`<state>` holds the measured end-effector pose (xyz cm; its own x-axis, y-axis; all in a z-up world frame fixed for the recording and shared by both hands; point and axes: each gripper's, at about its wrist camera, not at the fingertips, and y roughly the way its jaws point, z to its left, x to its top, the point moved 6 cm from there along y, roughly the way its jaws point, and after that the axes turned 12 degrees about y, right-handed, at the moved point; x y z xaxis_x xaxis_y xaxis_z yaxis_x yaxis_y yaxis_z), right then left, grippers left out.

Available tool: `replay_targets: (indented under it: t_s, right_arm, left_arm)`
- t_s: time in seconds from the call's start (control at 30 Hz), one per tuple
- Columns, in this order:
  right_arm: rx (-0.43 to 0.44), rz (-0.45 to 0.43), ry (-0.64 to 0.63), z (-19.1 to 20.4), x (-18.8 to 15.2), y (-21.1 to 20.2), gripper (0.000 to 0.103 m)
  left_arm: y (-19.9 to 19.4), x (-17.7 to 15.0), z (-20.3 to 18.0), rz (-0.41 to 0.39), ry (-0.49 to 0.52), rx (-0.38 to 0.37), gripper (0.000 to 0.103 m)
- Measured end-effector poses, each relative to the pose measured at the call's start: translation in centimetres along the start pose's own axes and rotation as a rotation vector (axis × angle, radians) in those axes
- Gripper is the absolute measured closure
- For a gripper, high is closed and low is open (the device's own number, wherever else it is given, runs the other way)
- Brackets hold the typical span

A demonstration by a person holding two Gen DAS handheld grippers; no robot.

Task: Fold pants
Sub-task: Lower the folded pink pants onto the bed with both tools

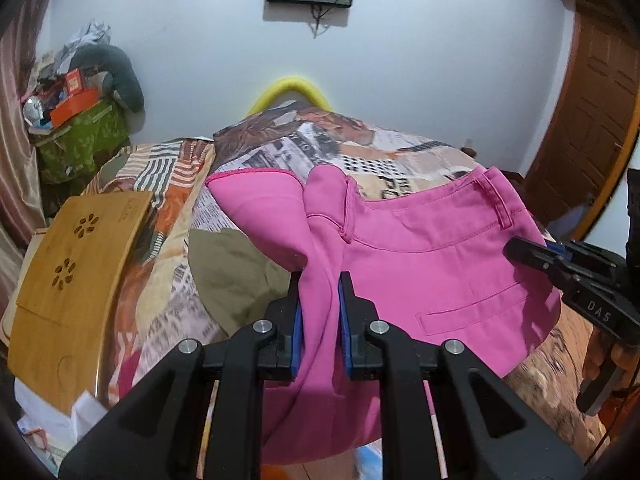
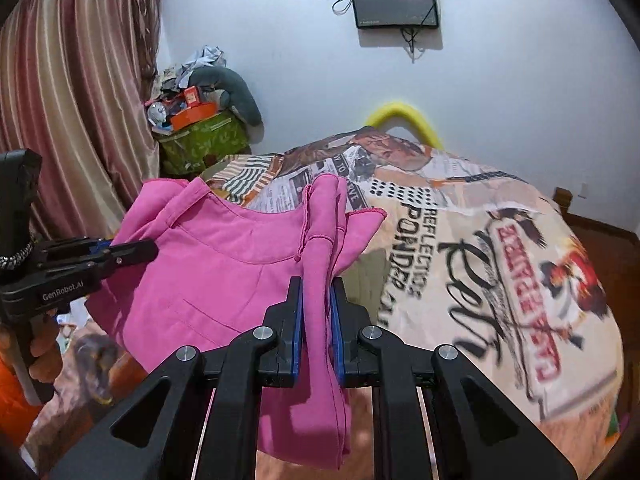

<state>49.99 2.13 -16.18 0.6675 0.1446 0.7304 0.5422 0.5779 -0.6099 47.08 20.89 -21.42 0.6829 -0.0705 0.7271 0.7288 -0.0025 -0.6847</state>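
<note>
place: I'm pretty sure it's a bedroom at home
bed (image 2: pixel 500 240): fills most of my view, newspaper-print cover
curtain (image 2: pixel 68 92): striped, shiny, left side
wall screen (image 2: pixel 394 0): small, cables dangling under it
corner pile (image 1: pixel 76 92): boxes and clothes
door (image 1: pixel 588 120): wooden

Right gripper (image 2: pixel 317 292) clamped on a bunched fold of pink pants (image 2: pixel 224 264), cloth hanging below the jaws. Left gripper (image 2: pixel 150 249) pinches the pants' left edge. Printed bedspread (image 2: pixel 480 248) beneath; wall screen (image 2: pixel 394 0) above.
</note>
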Motion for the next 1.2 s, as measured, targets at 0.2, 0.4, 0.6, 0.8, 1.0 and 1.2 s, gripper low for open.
replay_targets:
  t_s: [0.2, 0.4, 0.6, 0.8, 1.0, 1.2]
  right_arm:
    - [-0.016, 0.036, -0.031, 0.2, 1.2, 6.1, 0.092]
    - [-0.046, 0.101, -0.049, 0.2, -0.1, 11.6, 0.092]
    - [-0.074, 0.157, -0.031, -1.3, -2.1, 12.6, 0.085]
    - [-0.120, 0.191, -0.056, -2.7, -2.8, 11.0, 0.068]
    - [-0.142, 0.216, -0.039, -3.9, -3.7, 8.1, 0.064]
    - [-0.114, 0.171, -0.041, -2.0, -2.0, 3.2, 0.064]
  left_arm:
    - [6.3, -0.5, 3.5, 0.059, -0.026, 0.032, 0.088]
    - [12.4, -3.0, 5.4, 0.168, -0.019, 0.046, 0.087]
    - [14.2, -5.5, 6.5, 0.216, -0.023, 0.044, 0.069]
    - [12.6, -7.2, 8.0, 0.263, 0.033, 0.141, 0.069]
    - [10.0, -8.7, 8.7, 0.306, 0.044, 0.175, 0.069]
    - [2.9, -5.5, 6.8, 0.193, 0.059, 0.163, 0.069]
